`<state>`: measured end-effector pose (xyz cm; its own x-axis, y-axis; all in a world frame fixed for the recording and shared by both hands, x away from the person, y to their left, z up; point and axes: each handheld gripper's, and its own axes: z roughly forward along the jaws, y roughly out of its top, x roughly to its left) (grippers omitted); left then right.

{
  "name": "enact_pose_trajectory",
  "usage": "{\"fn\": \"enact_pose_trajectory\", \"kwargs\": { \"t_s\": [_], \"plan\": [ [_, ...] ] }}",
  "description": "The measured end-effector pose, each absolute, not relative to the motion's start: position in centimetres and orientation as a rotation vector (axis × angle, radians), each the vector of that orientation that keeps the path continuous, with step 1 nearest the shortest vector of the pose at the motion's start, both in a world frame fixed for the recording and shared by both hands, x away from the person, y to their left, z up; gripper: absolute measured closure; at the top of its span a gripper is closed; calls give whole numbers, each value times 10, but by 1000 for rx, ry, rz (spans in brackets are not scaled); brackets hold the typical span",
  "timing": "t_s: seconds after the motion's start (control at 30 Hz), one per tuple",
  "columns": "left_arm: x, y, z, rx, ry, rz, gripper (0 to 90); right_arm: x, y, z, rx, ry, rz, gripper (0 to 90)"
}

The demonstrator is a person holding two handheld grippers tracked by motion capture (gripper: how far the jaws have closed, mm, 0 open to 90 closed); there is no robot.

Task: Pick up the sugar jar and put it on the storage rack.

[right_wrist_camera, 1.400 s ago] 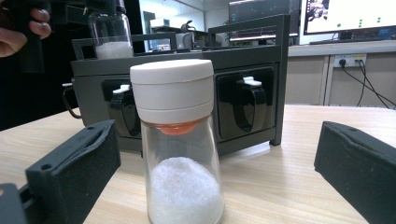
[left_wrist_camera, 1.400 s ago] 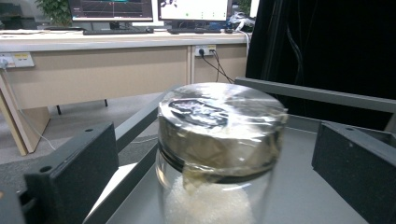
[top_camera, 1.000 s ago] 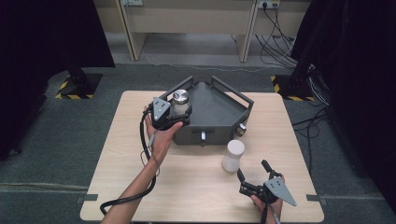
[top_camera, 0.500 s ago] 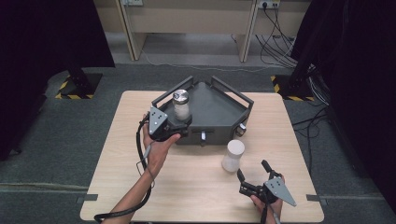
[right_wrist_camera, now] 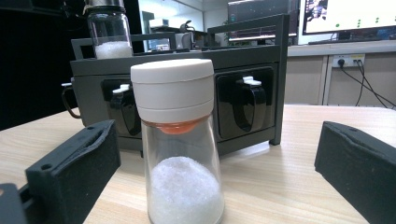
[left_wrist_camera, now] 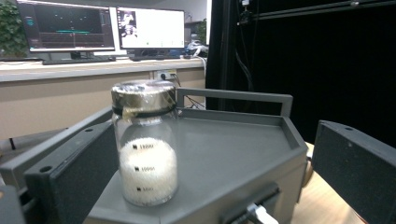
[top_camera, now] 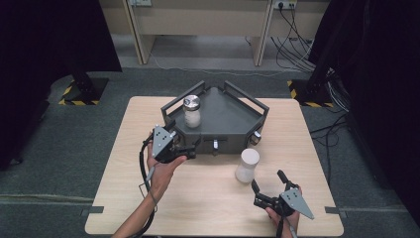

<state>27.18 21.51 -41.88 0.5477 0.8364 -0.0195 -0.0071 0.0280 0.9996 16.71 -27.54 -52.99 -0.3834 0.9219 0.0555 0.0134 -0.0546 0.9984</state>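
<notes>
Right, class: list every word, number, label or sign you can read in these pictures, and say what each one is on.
Nothing can be read for certain.
Glass jar: three small dark printed marks, perhaps numbers, too blurred to read.
Monitors: screen content too small to read.
White-capped shaker: no lettering.
Grey rack: no lettering.

At frame centre I see a matt dark-grey angular plastic rack point(top_camera: 225, 111) on a pale, smooth wood-grain tabletop point(top_camera: 138, 198). Upper left in my left gripper view: a clear glossy glass jar point(left_wrist_camera: 147, 154) with shiny metal lid. Centre of my right gripper view: a glossy clear shaker point(right_wrist_camera: 180, 163), matt white plastic cap.
</notes>
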Motion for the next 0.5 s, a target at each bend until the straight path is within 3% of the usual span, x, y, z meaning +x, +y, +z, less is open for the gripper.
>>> {"fn": "enact_pose_trajectory", "kwargs": {
  "t_s": [0.5],
  "plan": [
    [255, 226, -450, 1387, 748, 769, 0, 167, -275, -530, 1043, 1468, 1537, 5]
  ]
}}
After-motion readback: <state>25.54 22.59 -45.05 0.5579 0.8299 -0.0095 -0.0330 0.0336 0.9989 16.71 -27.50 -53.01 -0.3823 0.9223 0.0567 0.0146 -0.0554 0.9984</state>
